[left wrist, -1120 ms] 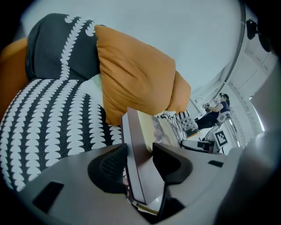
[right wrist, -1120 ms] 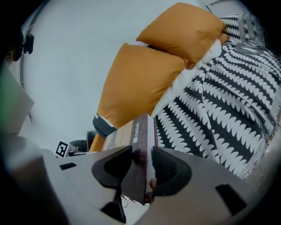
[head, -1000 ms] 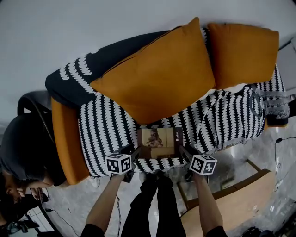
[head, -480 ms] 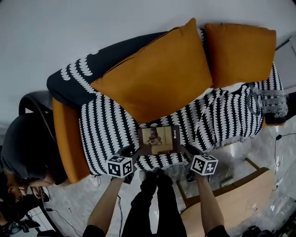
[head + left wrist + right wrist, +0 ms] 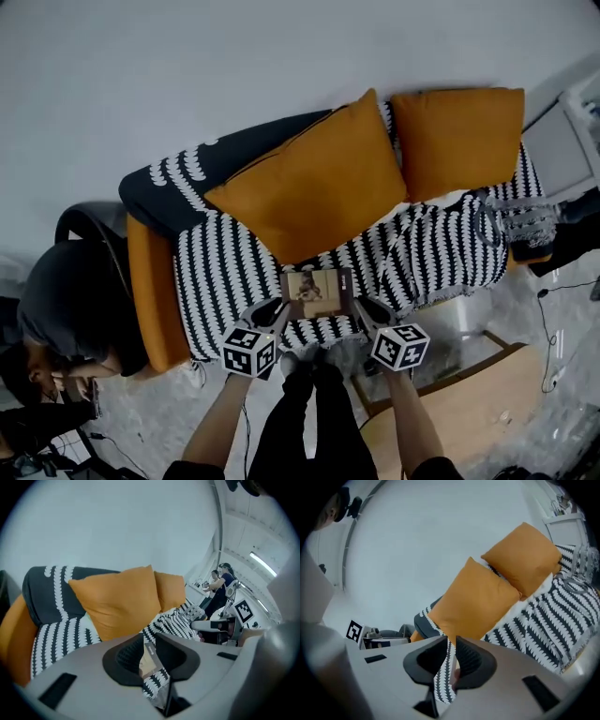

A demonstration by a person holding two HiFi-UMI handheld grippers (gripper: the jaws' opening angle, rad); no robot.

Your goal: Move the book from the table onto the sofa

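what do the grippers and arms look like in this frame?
Left gripper and right gripper: dark in the head view, each with a white cube of black square markers. Up close they have grey bodies and black ribbed pads. Bare forearms, dark short sleeves. No cables on them. Both jaws have just been closing, nothing between them.

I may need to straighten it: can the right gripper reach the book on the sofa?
Probably yes: the book lies uncovered on the sofa near the right gripper, nothing between. Its jaws have just been closing, empty.
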